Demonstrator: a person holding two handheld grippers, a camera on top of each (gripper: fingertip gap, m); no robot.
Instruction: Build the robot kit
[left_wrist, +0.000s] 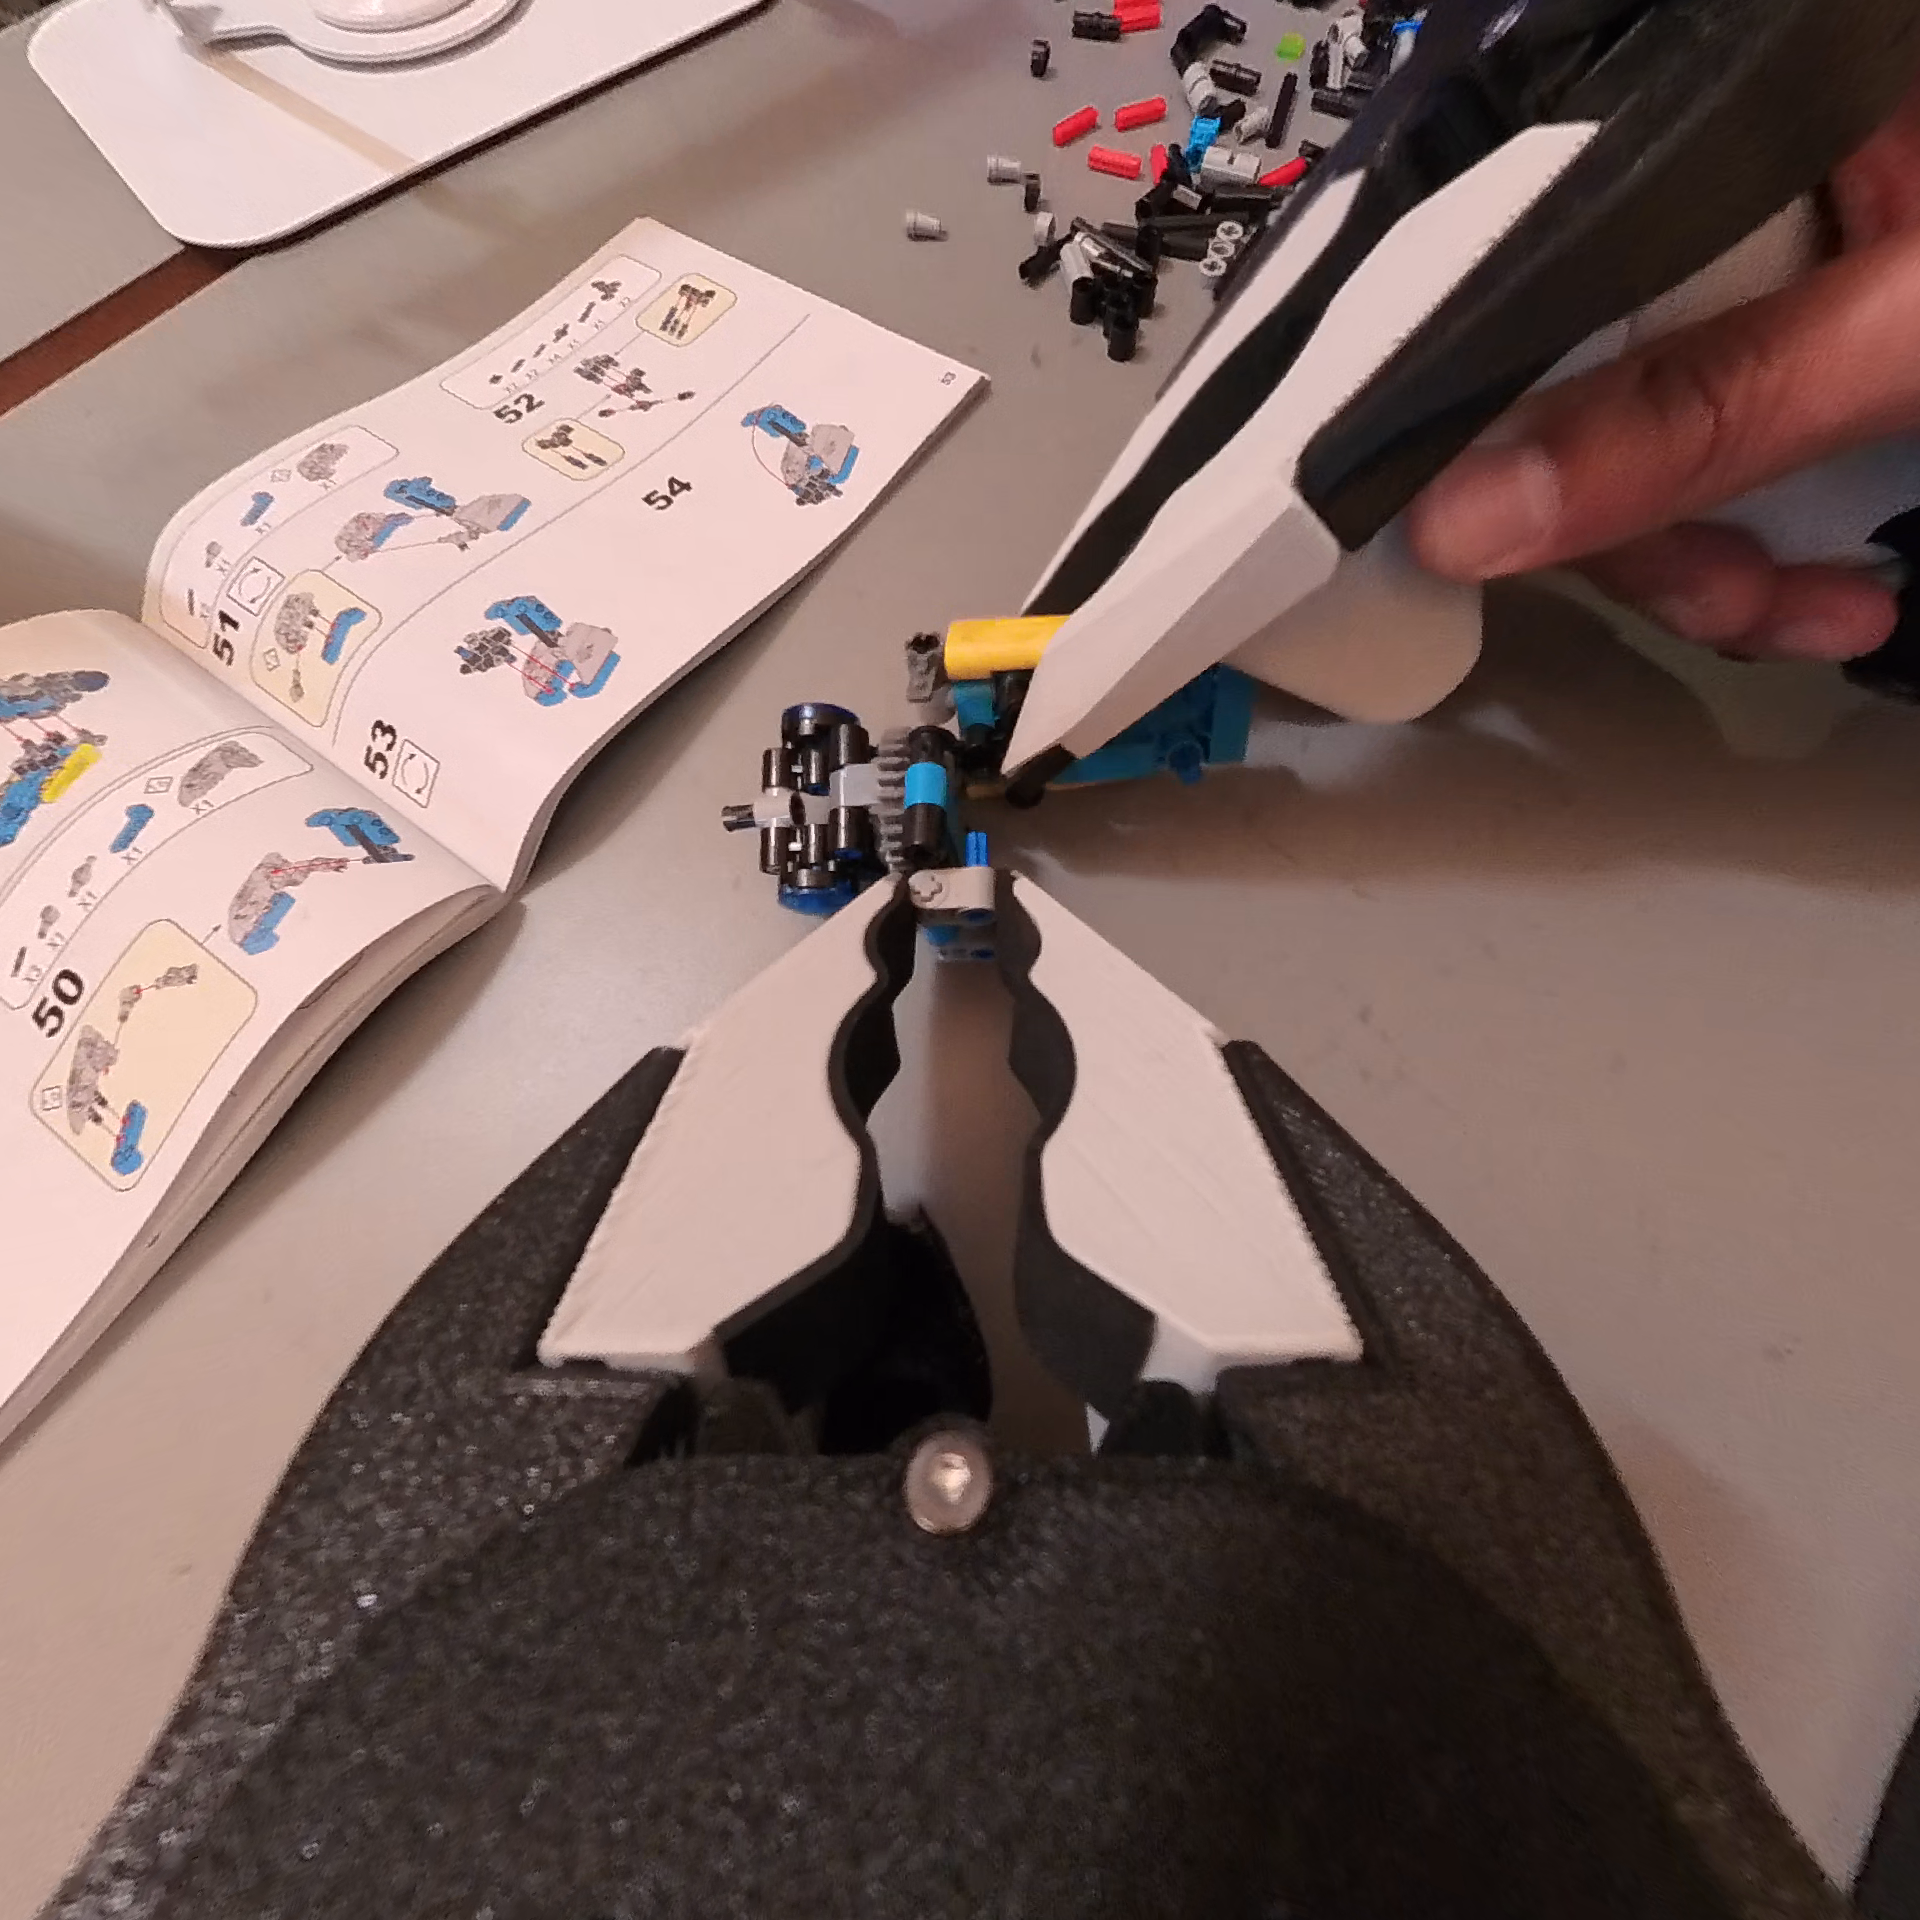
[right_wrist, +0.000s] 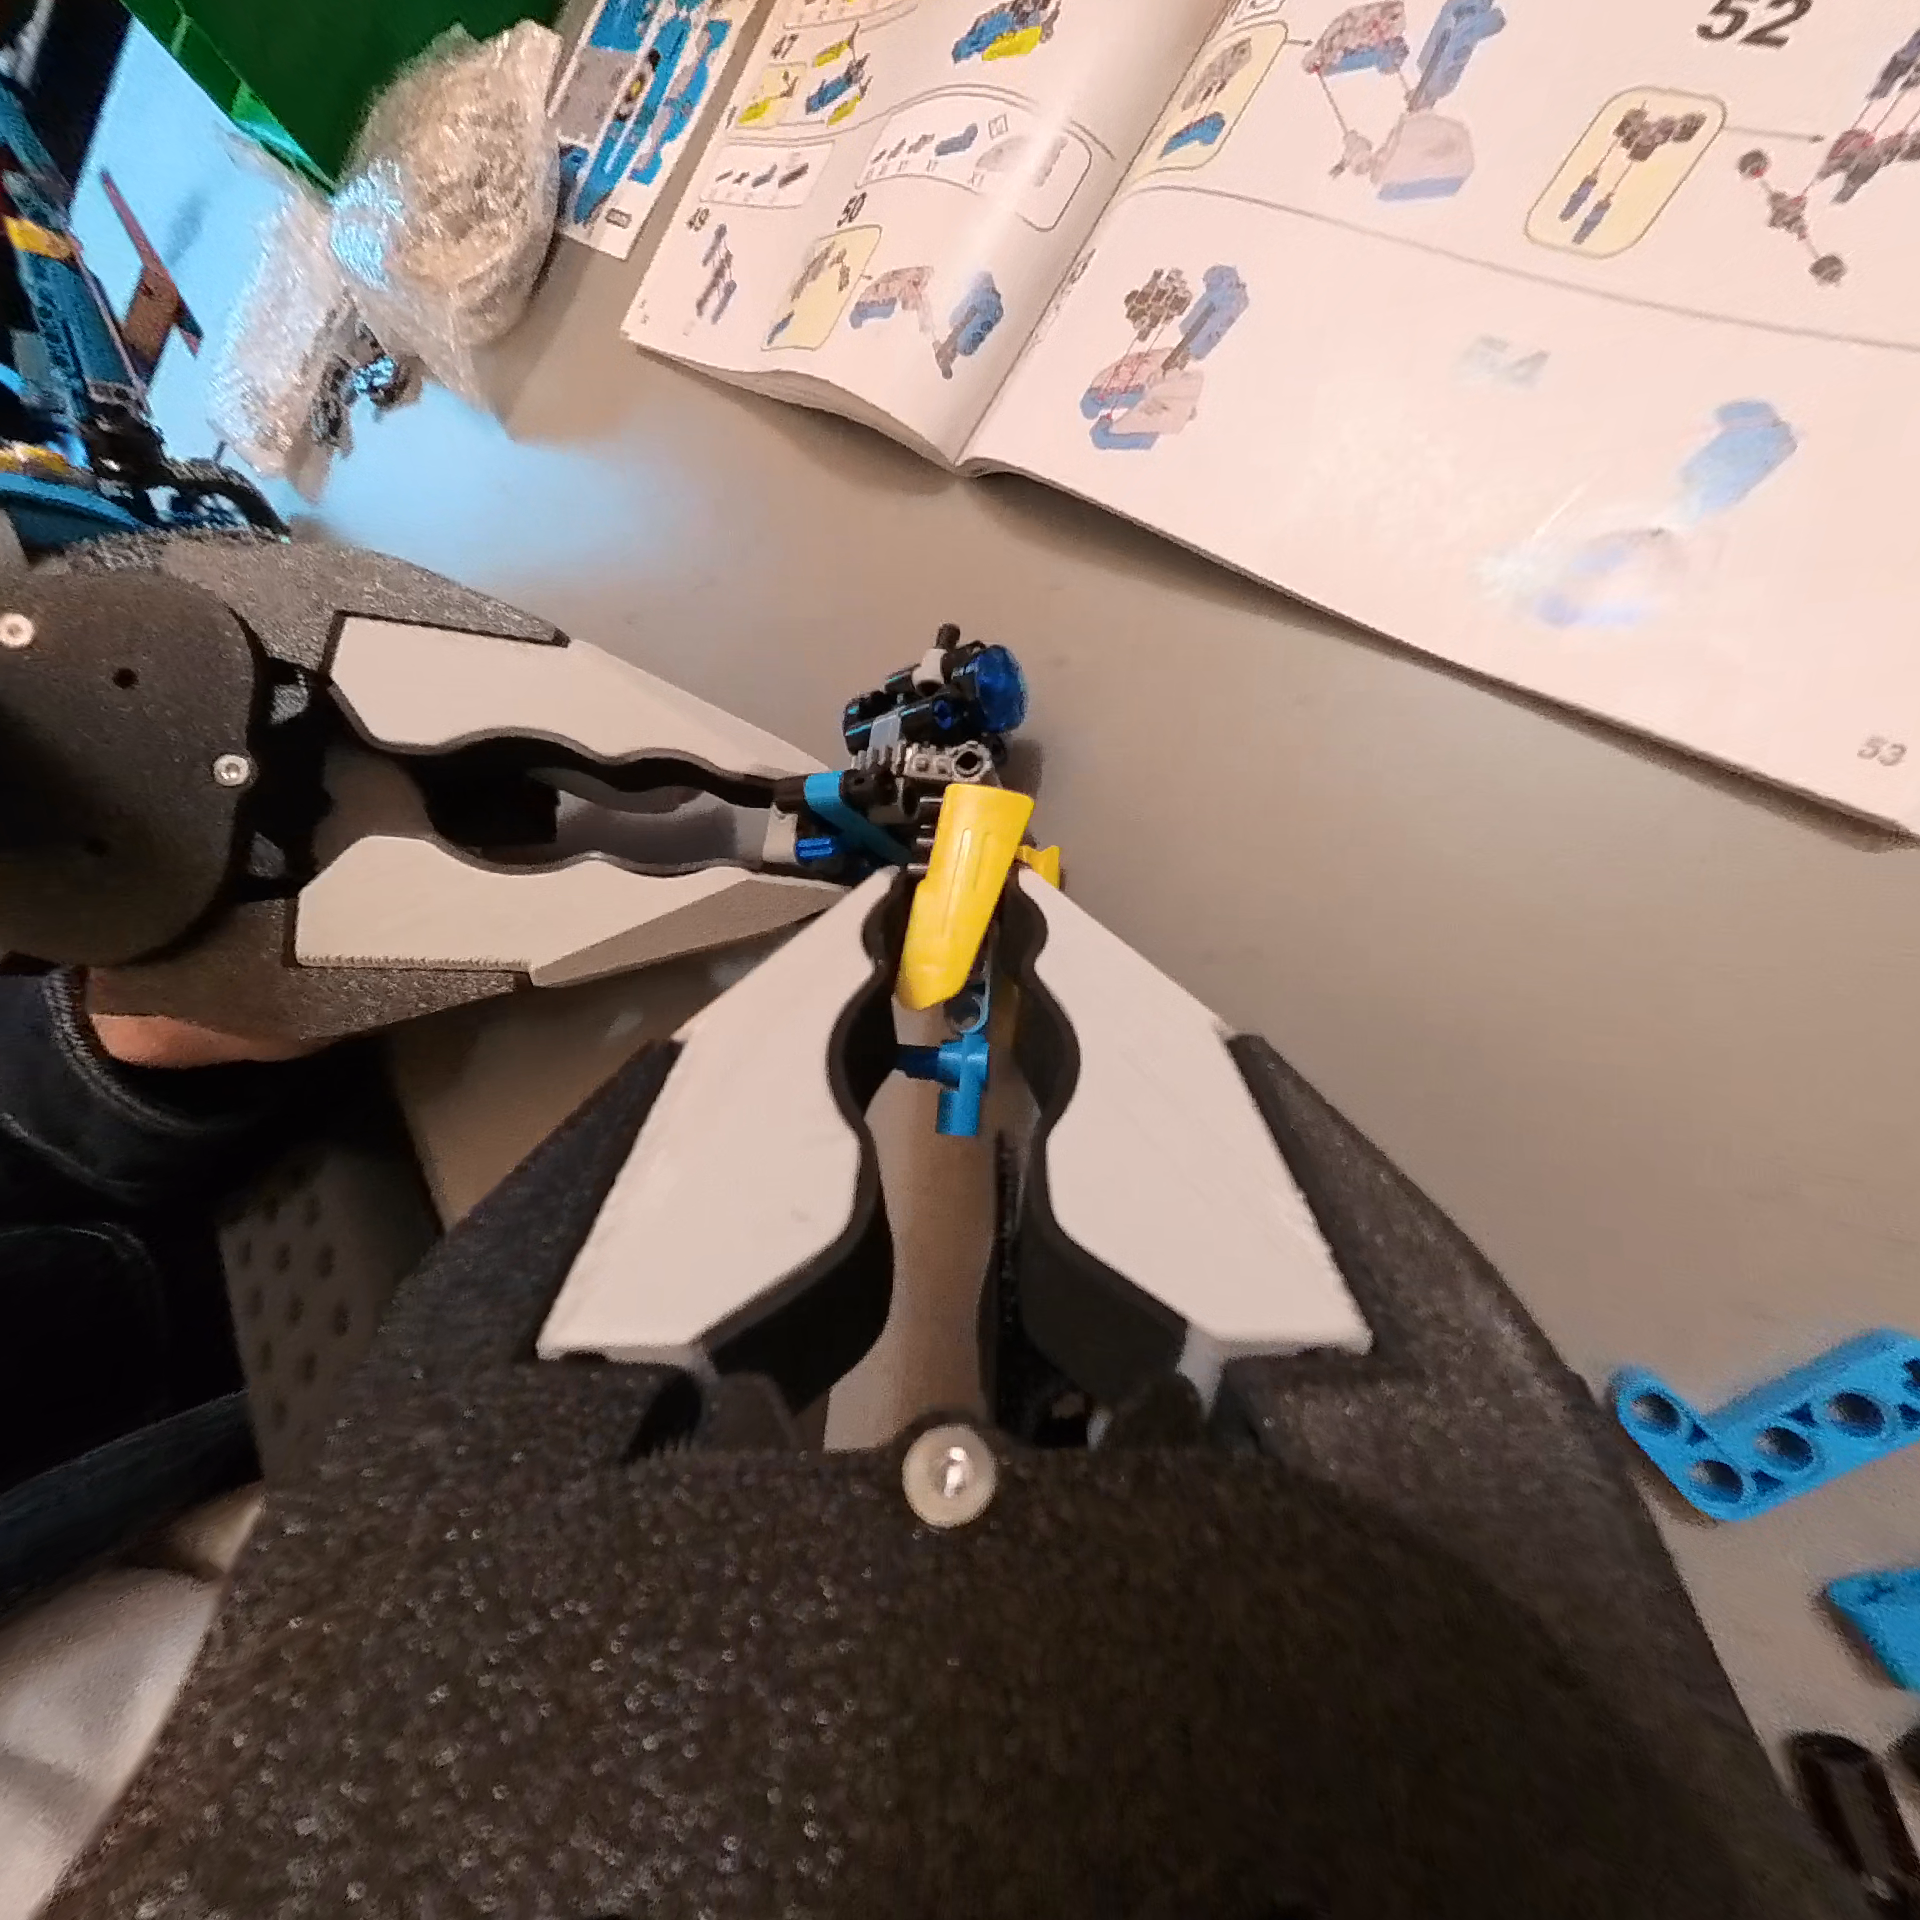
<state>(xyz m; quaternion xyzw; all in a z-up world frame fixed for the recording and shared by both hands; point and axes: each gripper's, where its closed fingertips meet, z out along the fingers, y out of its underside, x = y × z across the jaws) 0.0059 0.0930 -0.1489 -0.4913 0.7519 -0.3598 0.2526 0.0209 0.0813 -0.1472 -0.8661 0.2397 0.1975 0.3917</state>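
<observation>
Where both tips meet, brick model (left_wrist: 883, 800) pinched, left tool (left_wrist: 951, 904), right tool (right_wrist: 956, 894).

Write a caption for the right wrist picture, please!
Both grippers pinch a small brick model beside an open booklet.

My two views look down on a grey table (left_wrist: 1455, 1091), matte, with faint scuffs and soft reflections of diffuse light from above. At its far left edge in the left wrist view I see a strip of brown wood (left_wrist: 94, 312), and beyond it a white tray (left_wrist: 260, 156) with rounded corners. An open booklet (left_wrist: 540, 582) lies flat on the table left of centre. In the right wrist view, the far left corner holds a green box (right_wrist: 312, 73), crumpled clear bags (right_wrist: 436, 208) and a pale blue printed box (right_wrist: 156, 260), blurred. No wall, floor or window shows in either view.
</observation>
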